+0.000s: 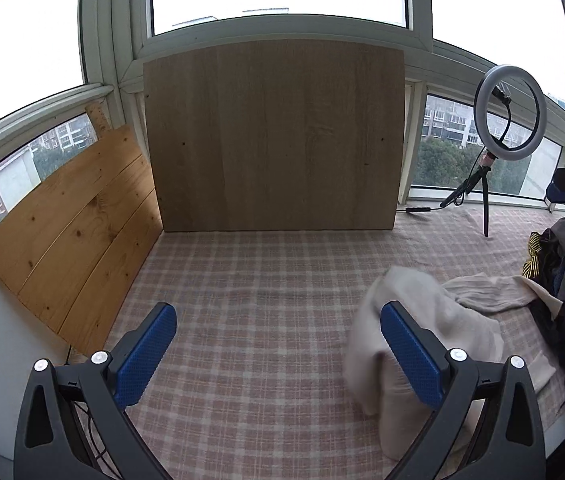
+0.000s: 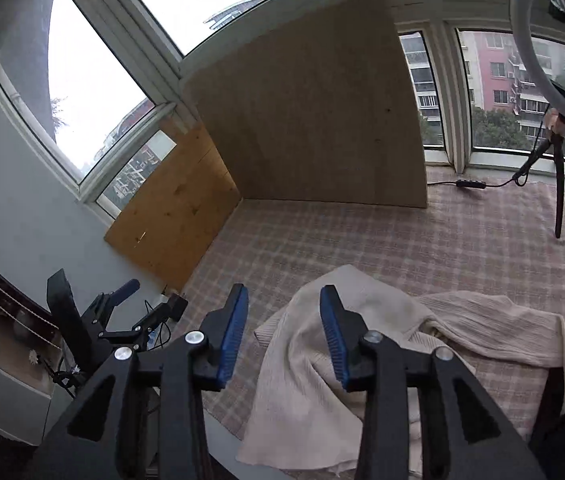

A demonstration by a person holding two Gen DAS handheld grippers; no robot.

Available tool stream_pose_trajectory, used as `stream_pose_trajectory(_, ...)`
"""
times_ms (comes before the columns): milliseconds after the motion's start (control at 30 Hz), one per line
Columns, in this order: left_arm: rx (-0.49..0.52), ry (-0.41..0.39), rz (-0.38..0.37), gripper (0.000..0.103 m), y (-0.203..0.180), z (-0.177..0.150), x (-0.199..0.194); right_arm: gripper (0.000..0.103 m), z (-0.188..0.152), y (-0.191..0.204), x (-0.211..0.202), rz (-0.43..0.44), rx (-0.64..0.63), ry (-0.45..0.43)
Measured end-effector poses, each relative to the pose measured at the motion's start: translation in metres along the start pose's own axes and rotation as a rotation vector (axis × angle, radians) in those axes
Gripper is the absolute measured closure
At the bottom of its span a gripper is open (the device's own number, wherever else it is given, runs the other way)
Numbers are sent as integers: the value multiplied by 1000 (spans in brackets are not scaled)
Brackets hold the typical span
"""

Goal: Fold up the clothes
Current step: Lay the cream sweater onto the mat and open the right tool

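The left gripper (image 1: 278, 350) is spread wide, nothing held; the right gripper (image 2: 284, 336) is part open above the sweater (image 2: 322, 368), unpinched. The sweater, crumpled at the near edge of the checked cloth (image 1: 242, 280), should be spread flat first. Beyond, boards (image 1: 274, 132), a ring light (image 1: 509, 114) and windows are seen
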State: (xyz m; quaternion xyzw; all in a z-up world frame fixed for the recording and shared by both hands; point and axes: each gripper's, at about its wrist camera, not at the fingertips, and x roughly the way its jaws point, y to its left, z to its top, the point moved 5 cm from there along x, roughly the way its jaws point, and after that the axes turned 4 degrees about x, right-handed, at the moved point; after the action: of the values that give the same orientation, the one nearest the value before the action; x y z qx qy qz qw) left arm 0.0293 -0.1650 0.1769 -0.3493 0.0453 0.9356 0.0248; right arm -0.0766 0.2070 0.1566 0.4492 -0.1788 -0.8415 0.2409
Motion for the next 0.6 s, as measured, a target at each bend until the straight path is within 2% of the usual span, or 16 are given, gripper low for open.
stream_pose_trajectory(100, -16, 63, -26, 1, 10, -22, 16, 49, -27, -51, 22, -131, 94, 25)
stream_pose_trajectory(200, -29, 124, -106, 1, 4, -39, 33, 49, -58, -98, 42, -250, 146, 60)
stream_pose_trajectory(267, -18, 163, -150, 1, -7, -47, 47, 49, -78, -129, 54, -297, 200, 89)
stream_pose_trajectory(333, 17, 191, -175, 1, -25, -54, 61, 49, -93, -155, 66, -313, 259, 113)
stream_pose_trajectory(467, 65, 261, -206, 1, -61, -68, 96, 49, -102, -183, 87, -273, 364, 120)
stream_pose_trajectory(533, 64, 303, -210, 1, -74, -74, 110, 49, -99, -182, 93, -239, 401, 108)
stream_pose_trajectory(600, 45, 323, -206, 3, -79, -76, 116, 49, -91, -156, 90, -209, 332, 60)
